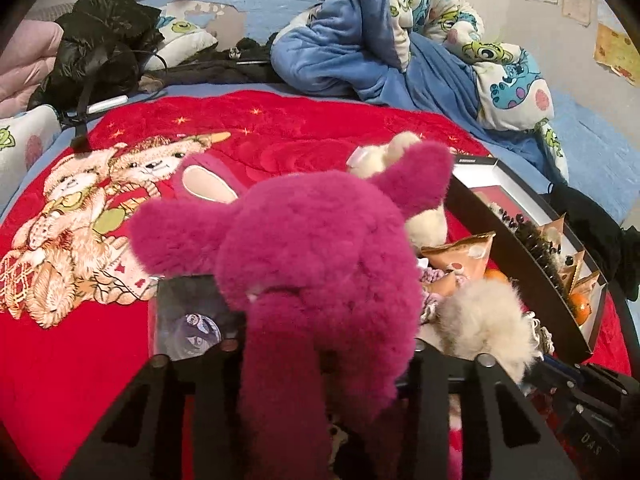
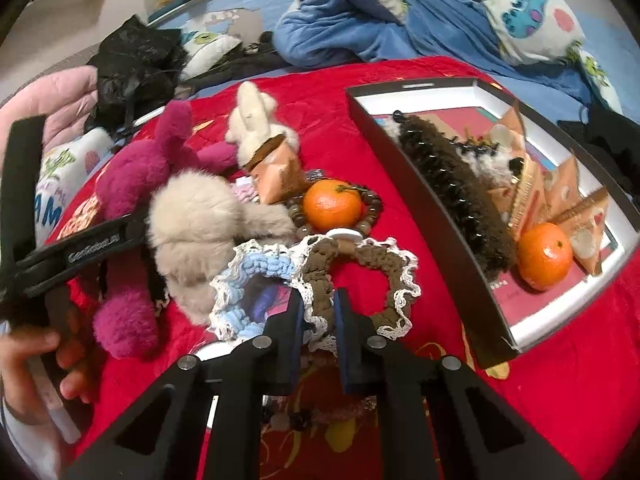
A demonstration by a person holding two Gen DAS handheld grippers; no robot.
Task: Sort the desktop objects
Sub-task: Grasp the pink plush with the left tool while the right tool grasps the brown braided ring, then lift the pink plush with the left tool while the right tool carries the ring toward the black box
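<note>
- The left gripper (image 1: 320, 364) has its jaws closed round the magenta fluffy plush clip (image 1: 320, 264), pinching its lower stalk; the hold looks meant to lift the toy clear of the heap.
- The right gripper (image 2: 318, 320) is clamped on the brown crocheted scrunchie with white lace edge (image 2: 360, 280), biting the near side of the ring where the fabric bunches.
- Both items lie on the red plush blanket (image 2: 540, 400), left of the shallow black-walled, white-lined box (image 2: 420, 200).
- That box already holds a mandarin (image 2: 545, 257), a dark furry hair claw and orange snack packets, so it is probably where things are sorted into.
- Still outside the box, just left of it: a second mandarin (image 2: 331, 205) sitting inside a bead bracelet, a beige pompom (image 2: 192, 216) and a blue lace-edged scrunchie (image 2: 256, 276).
</note>
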